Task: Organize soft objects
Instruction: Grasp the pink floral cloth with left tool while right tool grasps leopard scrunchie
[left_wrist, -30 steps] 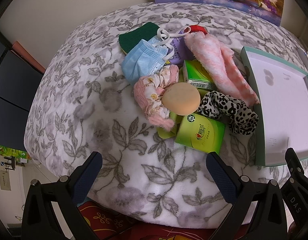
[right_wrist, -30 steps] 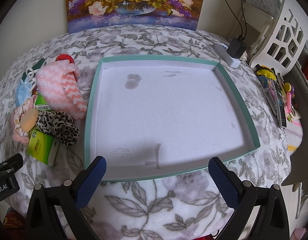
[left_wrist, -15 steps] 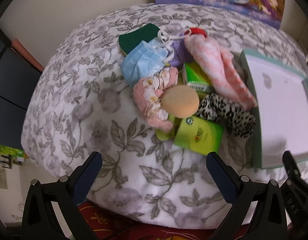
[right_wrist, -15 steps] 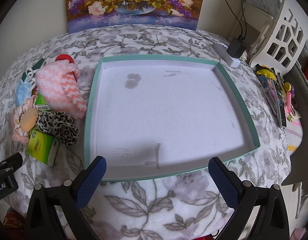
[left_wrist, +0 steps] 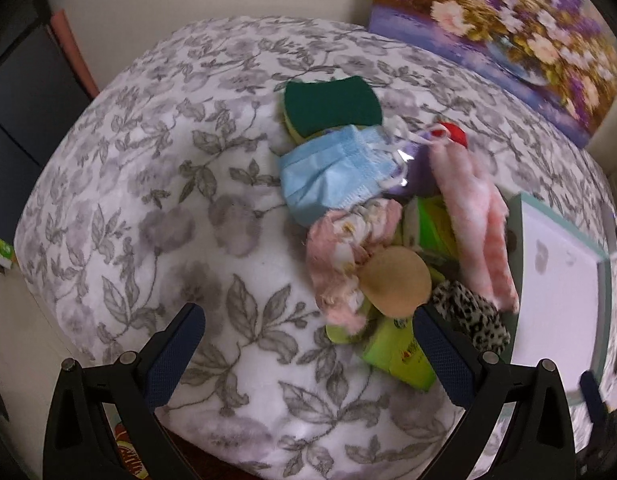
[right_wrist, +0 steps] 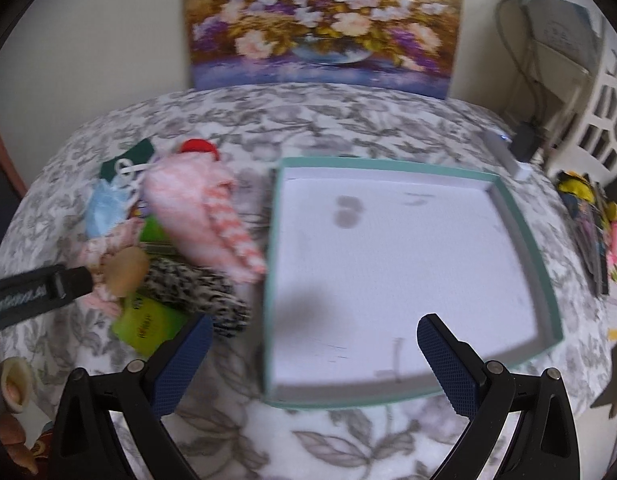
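Note:
A pile of soft things lies on the floral blanket: a green sponge (left_wrist: pixel 332 106), a blue face mask (left_wrist: pixel 332 174), a pink patterned cloth (left_wrist: pixel 340 256), a tan round puff (left_wrist: pixel 396 282), a pink fuzzy sock (left_wrist: pixel 478 216) and a leopard-print piece (left_wrist: pixel 474 322). Green tissue packs (left_wrist: pixel 396 354) sit among them. My left gripper (left_wrist: pixel 308 354) is open, low over the blanket in front of the pile, its right finger close to the puff. My right gripper (right_wrist: pixel 310 360) is open above the near edge of the empty teal tray (right_wrist: pixel 542 264). The pile (right_wrist: pixel 180 240) lies left of the tray.
A flower painting (right_wrist: pixel 320 24) leans on the wall behind the bed. A white power strip (right_wrist: pixel 506 152) and cluttered items (right_wrist: pixel 592 224) lie at the right edge. A dark cabinet (left_wrist: pixel 12 120) stands left of the bed. A person's fingers (right_wrist: pixel 12 392) show at lower left.
Both grippers have moved in toward the bed. The left view has swung left and nearer the pile; the right one has shifted left, bringing the pile and the left gripper more into view.

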